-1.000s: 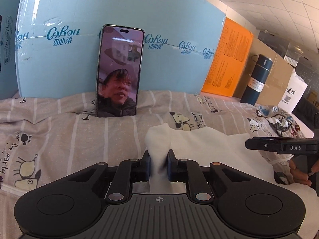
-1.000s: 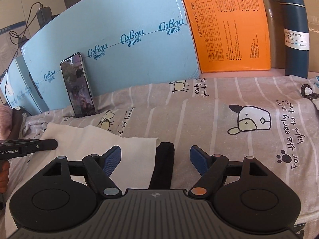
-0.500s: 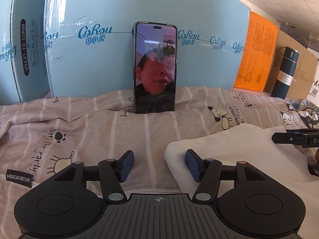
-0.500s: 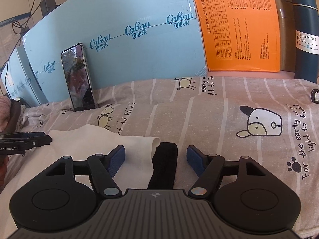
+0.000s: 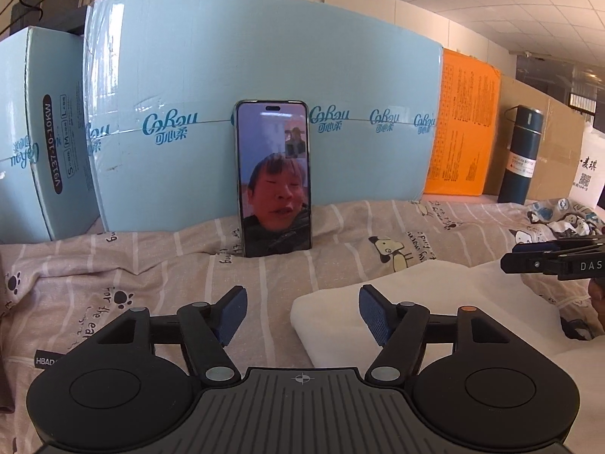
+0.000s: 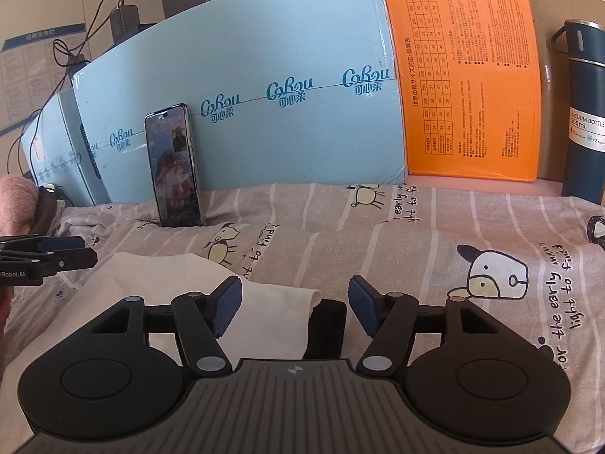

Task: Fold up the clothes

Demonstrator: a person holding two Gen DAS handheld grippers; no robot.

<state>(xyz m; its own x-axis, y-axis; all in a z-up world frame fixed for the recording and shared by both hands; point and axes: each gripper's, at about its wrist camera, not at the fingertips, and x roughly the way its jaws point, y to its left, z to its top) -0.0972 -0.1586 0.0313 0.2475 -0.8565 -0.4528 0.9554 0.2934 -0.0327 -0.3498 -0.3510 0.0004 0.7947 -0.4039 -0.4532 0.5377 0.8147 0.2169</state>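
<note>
Both claws open, holding nothing.
My left gripper (image 5: 302,312) had just been opening, jaws empty; right gripper (image 6: 295,304) gaped over white garment (image 6: 264,325), its near part hidden by claw body.

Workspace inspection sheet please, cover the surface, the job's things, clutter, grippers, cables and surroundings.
Surface: striped cartoon-print bedsheet, wrinkled.
Job's things: white garment lying flat, a black piece at its edge.
Clutter: phone propped upright with screen lit; blue vacuum bottle; patterned cloth bunched.
Grippers: left gripper jaws have just been opening, nothing held; right gripper open over the garment's corner.
Cables: black cables behind the boxes.
Surroundings: light blue boxes, orange box.
</note>
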